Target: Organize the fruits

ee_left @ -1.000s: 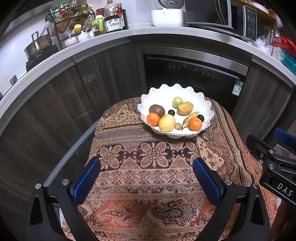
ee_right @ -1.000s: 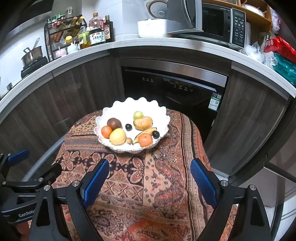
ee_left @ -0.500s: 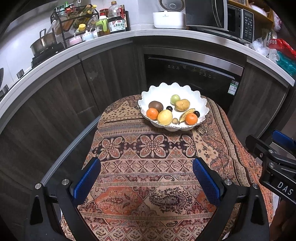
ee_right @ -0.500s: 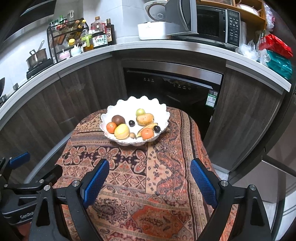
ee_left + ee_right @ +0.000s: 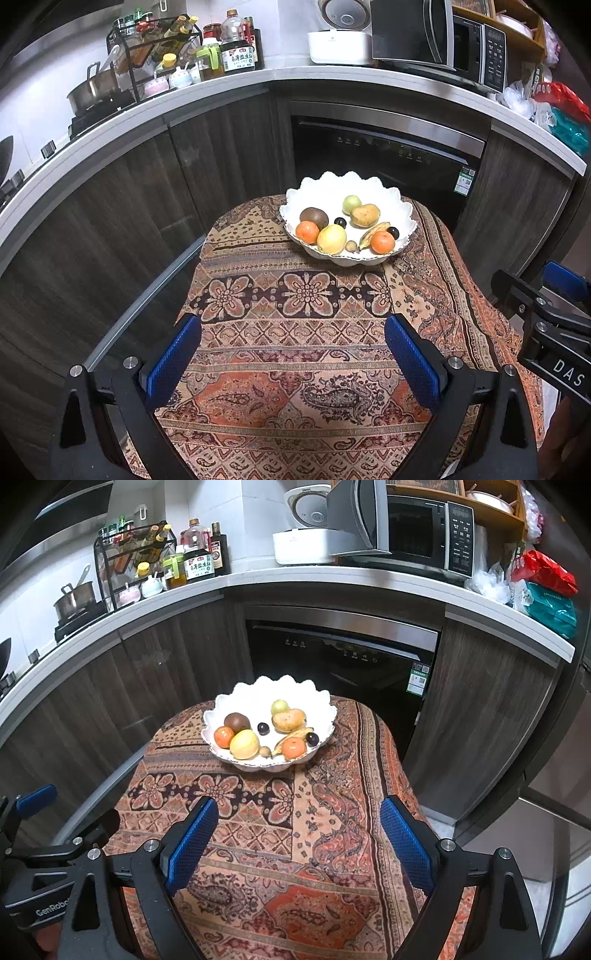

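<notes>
- One white scalloped bowl (image 5: 402, 216) is seen.
- Two oranges (image 5: 307, 232) are counted.
- Two dark round fruits (image 5: 340, 221) are counted.
- One kiwi (image 5: 314, 217), one yellow fruit (image 5: 331, 239), one green fruit (image 5: 351, 204), one banana (image 5: 373, 233), one pear-like fruit (image 5: 365, 215) and one small brown fruit (image 5: 351, 245) are counted.

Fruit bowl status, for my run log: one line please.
bowl: holds all fruit | left gripper: open, empty | right gripper: open, empty | cloth: bare near grippers

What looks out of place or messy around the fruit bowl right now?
Little stands out. All the fruit sits inside the white bowl, nothing spilled on the patterned cloth. One oddity: the microwave door on the counter hangs open.
</notes>
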Motion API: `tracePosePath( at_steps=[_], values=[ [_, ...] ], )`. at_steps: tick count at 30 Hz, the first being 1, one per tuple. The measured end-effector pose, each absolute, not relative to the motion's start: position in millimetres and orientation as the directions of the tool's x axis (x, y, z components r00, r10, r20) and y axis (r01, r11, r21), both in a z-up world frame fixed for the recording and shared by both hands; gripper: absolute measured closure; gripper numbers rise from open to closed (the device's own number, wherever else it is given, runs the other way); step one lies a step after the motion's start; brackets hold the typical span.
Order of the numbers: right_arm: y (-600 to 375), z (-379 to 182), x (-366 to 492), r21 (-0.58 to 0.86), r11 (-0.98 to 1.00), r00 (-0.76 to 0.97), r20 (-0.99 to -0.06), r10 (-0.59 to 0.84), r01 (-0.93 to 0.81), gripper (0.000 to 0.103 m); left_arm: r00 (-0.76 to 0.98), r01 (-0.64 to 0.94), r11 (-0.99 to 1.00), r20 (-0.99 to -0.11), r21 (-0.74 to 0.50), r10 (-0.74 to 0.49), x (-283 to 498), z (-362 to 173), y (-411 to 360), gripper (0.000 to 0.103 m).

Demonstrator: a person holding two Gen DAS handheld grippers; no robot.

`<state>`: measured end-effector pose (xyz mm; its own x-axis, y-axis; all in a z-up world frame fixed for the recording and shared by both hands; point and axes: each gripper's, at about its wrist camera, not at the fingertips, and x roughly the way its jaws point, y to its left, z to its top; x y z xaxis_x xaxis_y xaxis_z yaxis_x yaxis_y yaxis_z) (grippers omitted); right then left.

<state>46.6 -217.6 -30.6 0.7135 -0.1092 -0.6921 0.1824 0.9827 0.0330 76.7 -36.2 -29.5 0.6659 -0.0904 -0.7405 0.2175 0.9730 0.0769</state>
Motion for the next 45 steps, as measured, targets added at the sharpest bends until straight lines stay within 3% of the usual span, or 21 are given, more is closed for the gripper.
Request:
tracePosePath(
  at_steps=[45],
  values=[
    [-211.4, -34.7, 48.2, 0.043, 0.983, 0.711, -0.697, -0.097, 0.177, 0.013, 0.667, 0.205, 0.975, -0.741, 0.08, -0.079, 78.5, -31.6, -34.8, 0.002]
  ],
)
